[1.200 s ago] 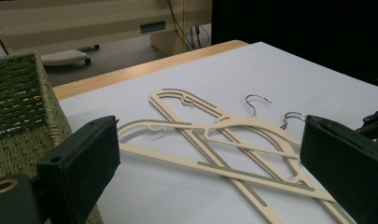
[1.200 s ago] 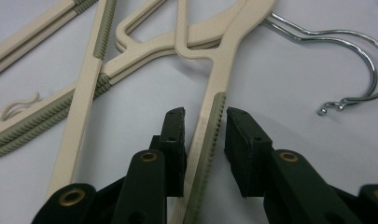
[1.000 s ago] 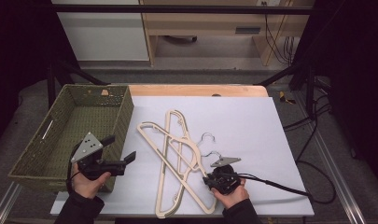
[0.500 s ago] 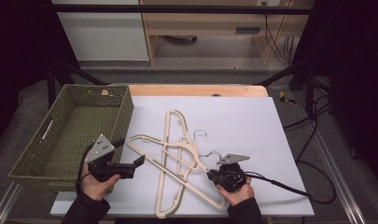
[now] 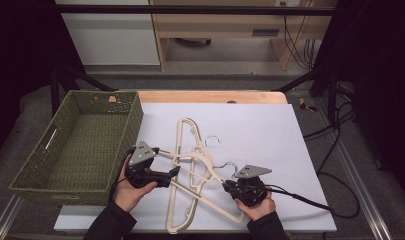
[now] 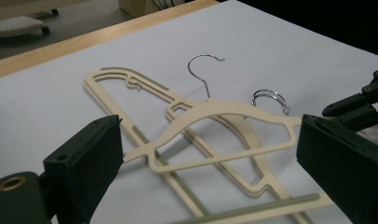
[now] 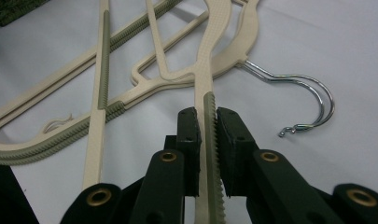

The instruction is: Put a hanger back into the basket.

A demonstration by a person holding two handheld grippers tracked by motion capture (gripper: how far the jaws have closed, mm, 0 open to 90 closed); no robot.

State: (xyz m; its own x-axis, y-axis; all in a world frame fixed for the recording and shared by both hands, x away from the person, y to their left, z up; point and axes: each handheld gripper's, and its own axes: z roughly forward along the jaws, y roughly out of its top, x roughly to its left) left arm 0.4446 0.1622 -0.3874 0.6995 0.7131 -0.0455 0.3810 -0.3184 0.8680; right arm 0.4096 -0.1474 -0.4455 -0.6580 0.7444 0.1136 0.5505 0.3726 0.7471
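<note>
Item: a pile of thin cream plastic clothes hangers (image 5: 192, 172) with chrome wire hooks (image 7: 296, 100), lying crossed and overlapping on the white paper-covered surface (image 5: 270, 130), just beside the green woven basket (image 5: 75, 145) at your left. By the look of them they are light, flat and fairly stiff, though the slim arms probably flex if you lever on one end. The smooth plastic looks slippery; the grey-green ribbed strips (image 7: 210, 140) along the shoulders and lower bars likely give the best purchase. Because the frames interlock and the hooks can catch in neighbouring openings, lifting one may drag the others, so expect some tangling. Your right gripper (image 5: 229, 185) has just been closing its fingers (image 7: 231, 140), and the right gripper view shows them clamped on a ribbed bar of one hanger, the bar running straight between the pads. That is a sound place to hold: on the grip strip, edge-on, away from the hook. Your left gripper (image 5: 176, 171) sits at the left edge of the pile, its fingers (image 6: 86, 163) standing wide apart and holding nothing, with a hanger shoulder (image 6: 210, 112) lying ahead between them. You would do well to take that one on a straight arm section or ribbed strip rather than on the thin curved neck or the wire hook.
</note>
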